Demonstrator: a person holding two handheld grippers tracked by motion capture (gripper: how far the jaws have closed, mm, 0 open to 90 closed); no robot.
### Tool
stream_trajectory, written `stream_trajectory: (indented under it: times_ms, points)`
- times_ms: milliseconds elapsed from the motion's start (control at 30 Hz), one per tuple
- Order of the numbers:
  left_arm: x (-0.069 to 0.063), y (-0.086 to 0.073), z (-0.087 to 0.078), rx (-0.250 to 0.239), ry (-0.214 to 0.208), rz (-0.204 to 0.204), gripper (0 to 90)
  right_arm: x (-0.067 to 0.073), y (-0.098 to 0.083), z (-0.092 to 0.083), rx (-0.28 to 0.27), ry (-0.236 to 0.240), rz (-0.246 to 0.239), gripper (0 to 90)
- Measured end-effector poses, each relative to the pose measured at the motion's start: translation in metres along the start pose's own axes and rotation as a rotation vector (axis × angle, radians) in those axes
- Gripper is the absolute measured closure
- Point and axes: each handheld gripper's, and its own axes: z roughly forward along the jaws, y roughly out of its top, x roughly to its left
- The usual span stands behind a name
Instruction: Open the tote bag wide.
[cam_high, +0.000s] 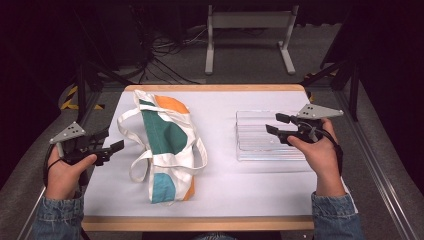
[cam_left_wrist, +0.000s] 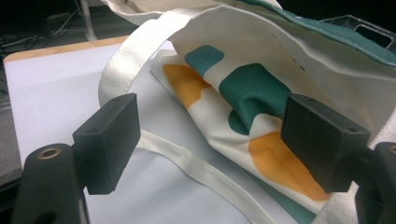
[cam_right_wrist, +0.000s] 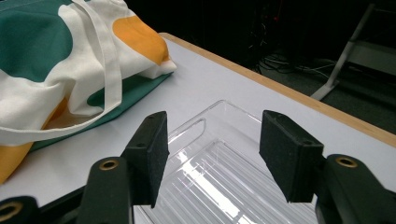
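Note:
A white cloth tote bag (cam_high: 165, 145) with green, teal and orange patches lies flat on the white table (cam_high: 220, 185), left of centre. Its straps (cam_high: 135, 167) loop out at the left and right. My left gripper (cam_high: 111, 141) is open just left of the bag, at the table's left edge. From the left gripper view, the bag (cam_left_wrist: 261, 93) and one strap (cam_left_wrist: 196, 168) lie between the open jaws, untouched. A clear ribbed plastic tray (cam_high: 265, 145) sits to the right. My right gripper (cam_high: 274, 124) hovers open over it, and the tray (cam_right_wrist: 219, 172) lies under the jaws.
The table has a wooden rim (cam_high: 200, 223). A white metal stand (cam_high: 250, 30) and cables (cam_high: 165, 60) sit on the floor behind the table. Dark frame bars (cam_high: 85, 85) stand at both back corners.

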Motion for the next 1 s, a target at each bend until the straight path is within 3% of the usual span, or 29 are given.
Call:
stream_trajectory:
  times_ms: [300,500,667,1000]
  points:
    - [-0.013,0.008,-0.006,-0.002,-0.037,0.026,18.6,0.010,0.006,-0.001,-0.006,0.015,-0.013,40.2]
    - [-0.027,0.013,-0.010,0.018,-0.094,0.061,17.0,0.014,0.007,0.000,-0.004,0.023,-0.017,39.4]
    - [-0.037,0.015,-0.007,0.065,-0.132,0.121,16.9,0.016,0.008,0.001,-0.003,0.031,-0.015,38.8]
    - [-0.054,0.014,0.001,0.144,-0.220,0.188,17.4,0.018,0.009,0.002,-0.003,0.039,-0.018,38.5]
